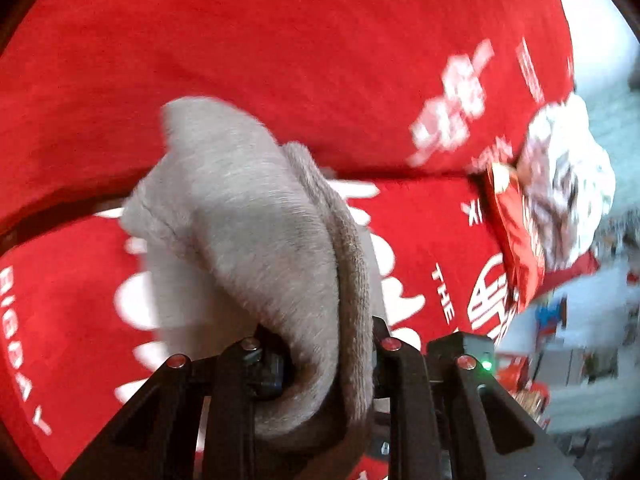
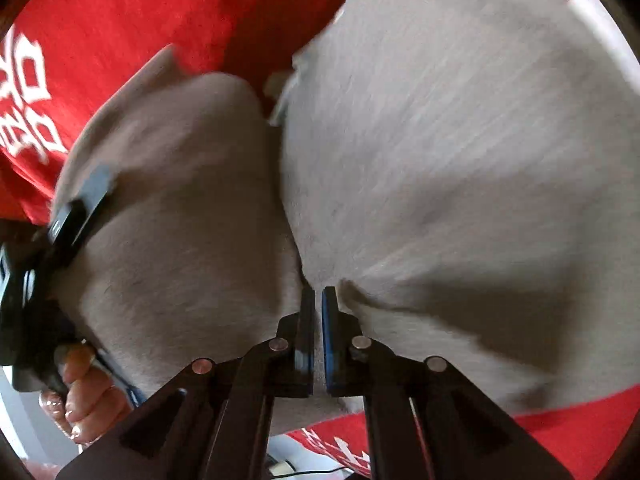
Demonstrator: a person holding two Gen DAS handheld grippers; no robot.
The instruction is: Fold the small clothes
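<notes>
A small grey fleece garment (image 1: 256, 240) hangs bunched over a red cloth (image 1: 240, 40) with white print. My left gripper (image 1: 324, 356) is shut on a thick fold of the grey garment, which covers the fingertips. In the right wrist view the same grey garment (image 2: 460, 160) fills most of the frame. My right gripper (image 2: 319, 300) is shut on its edge, the fingers (image 2: 308, 320) almost touching. The left gripper (image 2: 76, 216) shows at the left edge of that view, clamped on the garment, with the person's hand (image 2: 80, 400) below it.
The red cloth (image 2: 140, 20) covers the work surface. A crumpled white and red bag (image 1: 560, 184) lies at the right edge of the cloth. Small cluttered items (image 1: 560, 340) sit beyond it at the lower right.
</notes>
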